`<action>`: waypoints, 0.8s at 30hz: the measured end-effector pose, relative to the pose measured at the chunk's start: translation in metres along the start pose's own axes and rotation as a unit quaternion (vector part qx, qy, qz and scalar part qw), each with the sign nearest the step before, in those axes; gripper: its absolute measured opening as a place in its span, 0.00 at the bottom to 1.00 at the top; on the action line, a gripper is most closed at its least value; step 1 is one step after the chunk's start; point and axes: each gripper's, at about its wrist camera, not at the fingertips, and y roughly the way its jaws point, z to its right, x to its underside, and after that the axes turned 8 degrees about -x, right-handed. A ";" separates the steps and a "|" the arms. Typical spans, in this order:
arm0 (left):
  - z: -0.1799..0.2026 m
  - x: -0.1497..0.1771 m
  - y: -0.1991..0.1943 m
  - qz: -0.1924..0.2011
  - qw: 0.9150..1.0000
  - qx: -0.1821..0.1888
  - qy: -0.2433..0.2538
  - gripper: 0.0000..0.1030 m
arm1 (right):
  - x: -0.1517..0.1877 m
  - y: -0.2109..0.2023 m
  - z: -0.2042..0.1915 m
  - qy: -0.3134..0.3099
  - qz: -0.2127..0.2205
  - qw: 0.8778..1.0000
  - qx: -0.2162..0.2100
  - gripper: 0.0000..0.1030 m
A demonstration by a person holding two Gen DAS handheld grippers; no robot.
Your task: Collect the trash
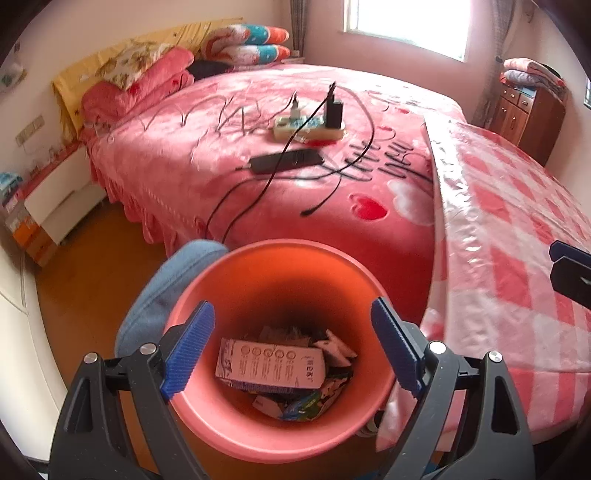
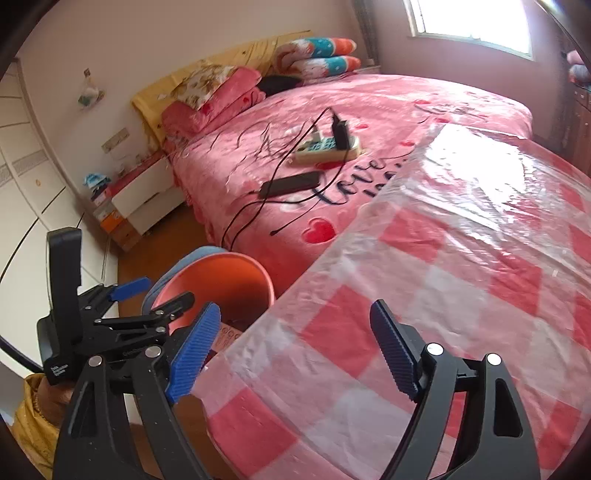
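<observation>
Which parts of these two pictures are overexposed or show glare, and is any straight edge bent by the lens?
Left wrist view: the window is blown out white, and the table edge curves from fisheye distortion. Right wrist view: the plastic table cover shows strong glare and the window is overexposed.

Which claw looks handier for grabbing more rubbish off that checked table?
Probably the right claw: it hangs open above the checked table, while the left claw is open over the bin.

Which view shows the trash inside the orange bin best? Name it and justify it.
The left wrist view: it looks straight down into the orange bin, showing a carton and wrappers. The right wrist view shows only the bin's rim and wall, partly behind the left gripper.
</observation>
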 end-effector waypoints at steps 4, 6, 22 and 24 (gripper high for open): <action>0.013 -0.009 -0.014 0.019 1.000 0.002 0.009 0.90 | 0.003 -0.018 0.013 0.010 0.020 1.000 0.013 0.81; 0.021 -0.012 -0.022 0.027 1.000 0.003 0.015 0.91 | 0.006 -0.027 0.018 0.014 0.030 0.999 0.020 0.81; 0.101 -0.032 -0.064 0.065 0.995 0.039 0.058 0.92 | 0.025 -0.093 0.058 0.046 0.101 0.992 0.066 0.87; 0.112 -0.033 -0.066 0.065 0.995 0.044 0.063 0.92 | 0.028 -0.100 0.064 0.050 0.108 0.990 0.074 0.87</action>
